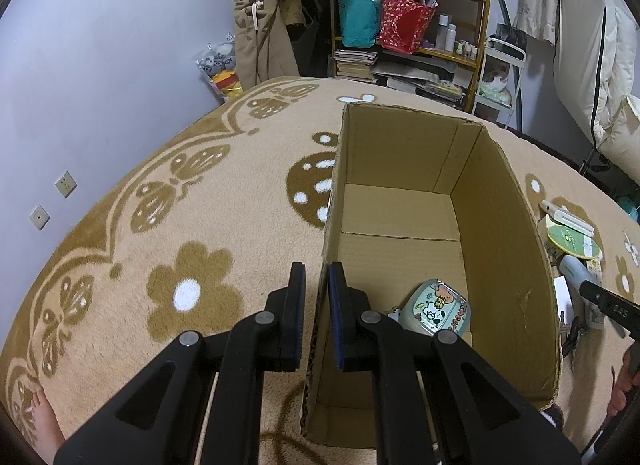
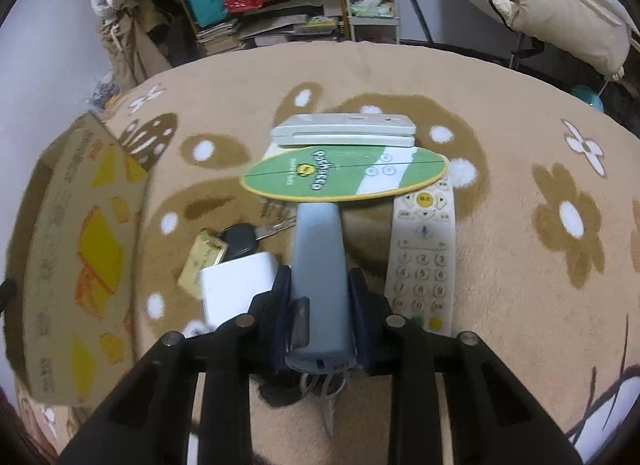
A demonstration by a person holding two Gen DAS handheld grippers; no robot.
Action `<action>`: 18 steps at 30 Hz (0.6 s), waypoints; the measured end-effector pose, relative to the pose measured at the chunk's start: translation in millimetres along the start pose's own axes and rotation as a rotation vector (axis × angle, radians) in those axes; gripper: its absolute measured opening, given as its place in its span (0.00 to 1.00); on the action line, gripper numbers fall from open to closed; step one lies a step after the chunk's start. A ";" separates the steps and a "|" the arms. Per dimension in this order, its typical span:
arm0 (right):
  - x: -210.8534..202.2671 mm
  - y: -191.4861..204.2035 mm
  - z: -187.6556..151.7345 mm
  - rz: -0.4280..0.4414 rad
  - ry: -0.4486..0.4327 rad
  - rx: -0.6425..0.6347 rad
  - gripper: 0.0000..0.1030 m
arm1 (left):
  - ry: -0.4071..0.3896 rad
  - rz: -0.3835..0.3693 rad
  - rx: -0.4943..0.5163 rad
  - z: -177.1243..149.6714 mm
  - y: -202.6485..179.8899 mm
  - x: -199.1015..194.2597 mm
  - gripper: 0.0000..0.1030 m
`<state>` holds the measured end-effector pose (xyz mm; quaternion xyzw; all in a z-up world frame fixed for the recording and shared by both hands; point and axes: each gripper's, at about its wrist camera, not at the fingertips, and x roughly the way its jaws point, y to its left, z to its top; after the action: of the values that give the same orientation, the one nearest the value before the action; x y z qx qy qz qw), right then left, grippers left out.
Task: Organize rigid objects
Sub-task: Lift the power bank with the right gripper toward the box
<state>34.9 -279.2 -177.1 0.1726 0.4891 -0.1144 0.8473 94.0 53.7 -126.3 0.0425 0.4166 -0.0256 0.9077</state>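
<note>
**Two claws engaged: one on the box wall, one on the grey case**

I find the right claw (image 2: 320, 305) clamped on a blue-grey oblong case (image 2: 318, 277), its pads pressing both long sides near the blunt end closest to the camera. The case points away toward 12 o'clock, its far end tucked under the green oval card (image 2: 344, 173). No earlier view is available to me, so I report the grip only as it stands.

Handling judgement: the case looks like hard, smooth plastic, stiff and fairly light, with slightly rounded sides that could slip in the pads. The hold sits well off its middle, so I expect the far end to droop on lifting; a hold nearer mid-length would be steadier. Drawing it out may also drag the green card.

Around it on the rug (image 2: 520, 305): a white remote (image 2: 424, 261) at 3 o'clock, a white charger block (image 2: 236, 289) at 9 o'clock, a car key (image 2: 240, 241) and gold packet (image 2: 200, 261) at 10 o'clock, a white flat device (image 2: 344, 129) at 12 o'clock.

The left claw (image 1: 316, 285) is closed down on the near wall of the cardboard box (image 1: 516, 265), steadying it. Inside, at the box's 6 o'clock end, lies one cartoon-printed case (image 1: 440, 309).
</note>
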 end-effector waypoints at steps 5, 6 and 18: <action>-13.0 13.2 0.1 0.017 -0.018 -0.035 0.29 | 0.000 -0.002 -0.002 0.3 1.4 0.7 0.10; -16.6 15.8 0.3 0.018 -0.025 -0.040 0.29 | 0.000 -0.002 -0.003 0.2 1.0 0.3 0.10; -59.4 41.1 9.1 0.050 -0.148 -0.083 0.29 | 0.001 0.000 -0.003 0.0 1.3 0.0 0.10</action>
<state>27.6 -243.9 -113.9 0.1408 0.4251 -0.0853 0.8901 94.1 55.0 -126.3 0.0411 0.4172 -0.0249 0.9076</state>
